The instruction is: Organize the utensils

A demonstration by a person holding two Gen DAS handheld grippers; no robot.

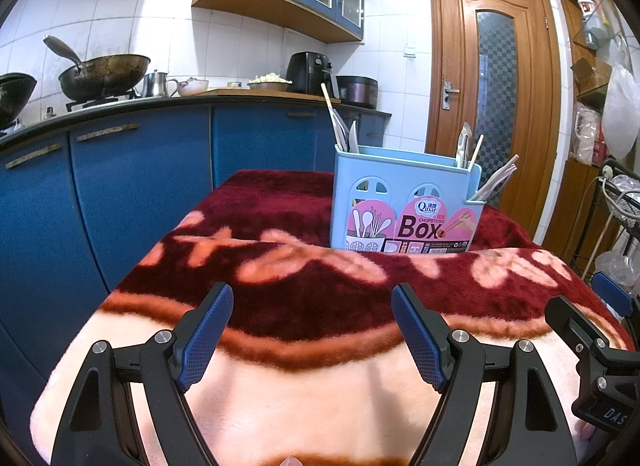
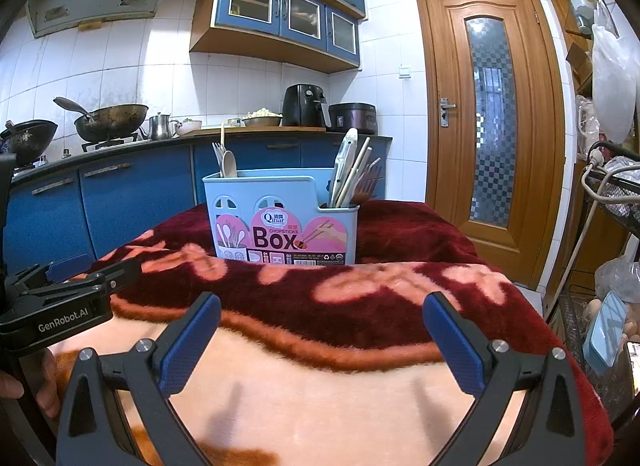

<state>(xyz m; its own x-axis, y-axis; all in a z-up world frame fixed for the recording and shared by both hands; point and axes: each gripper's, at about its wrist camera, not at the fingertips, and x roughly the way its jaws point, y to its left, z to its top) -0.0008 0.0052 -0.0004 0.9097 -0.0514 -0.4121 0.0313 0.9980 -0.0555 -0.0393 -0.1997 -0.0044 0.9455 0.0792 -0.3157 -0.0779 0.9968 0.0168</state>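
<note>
Both grippers, left (image 1: 312,326) and right (image 2: 322,336), hover wide open and empty over the blanket (image 2: 320,406), utensils (image 2: 352,169) upright in the box (image 2: 280,201) beyond: light, stiff, best gripped mid-handle.

Both views are bright and evenly lit, with a cool bluish cast and strong fisheye bending that curves the wooden door (image 2: 494,137) and leaves dark corners. Focus is sharp throughout. Soft shadows of the fingers fall on the blanket's (image 2: 320,398) pale near edge.
</note>
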